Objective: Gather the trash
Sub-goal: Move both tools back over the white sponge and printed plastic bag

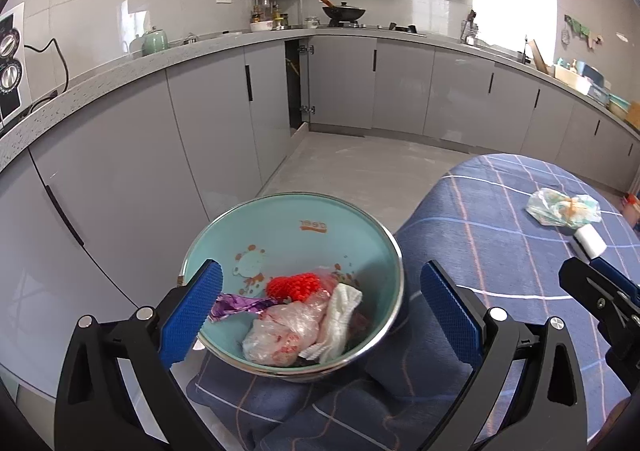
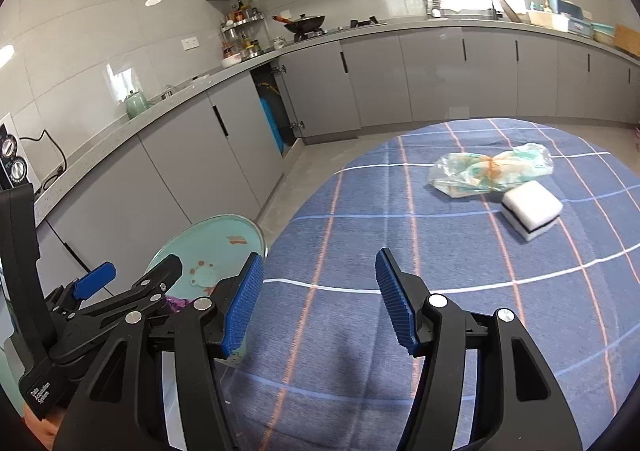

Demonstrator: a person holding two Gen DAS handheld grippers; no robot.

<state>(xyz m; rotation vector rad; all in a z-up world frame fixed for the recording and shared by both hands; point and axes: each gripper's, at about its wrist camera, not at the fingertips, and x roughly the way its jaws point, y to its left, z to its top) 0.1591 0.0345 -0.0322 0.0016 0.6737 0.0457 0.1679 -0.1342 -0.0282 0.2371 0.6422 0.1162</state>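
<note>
At the near left edge of the table (image 2: 400, 291), my left gripper (image 1: 320, 303) stands wide open around the teal bowl (image 1: 296, 227) of trash, pads clear of it. My right gripper (image 2: 320, 299) is half open, empty. A crumpled plastic bag (image 2: 492, 169) lies far right, touching a white sponge (image 2: 530, 211).

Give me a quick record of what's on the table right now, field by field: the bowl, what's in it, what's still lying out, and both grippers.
Surface: table with blue plaid cloth
Bowl: teal bowl, at the table's edge
Bowl contents: red mesh piece, purple wrapper, clear plastic bag, white tissue
Still on the cloth: crumpled plastic bag, with a white sponge right beside it
Left gripper: open, jaws on either side of the bowl, not touching it
Right gripper: open, nothing between its jaws, over bare cloth
</note>
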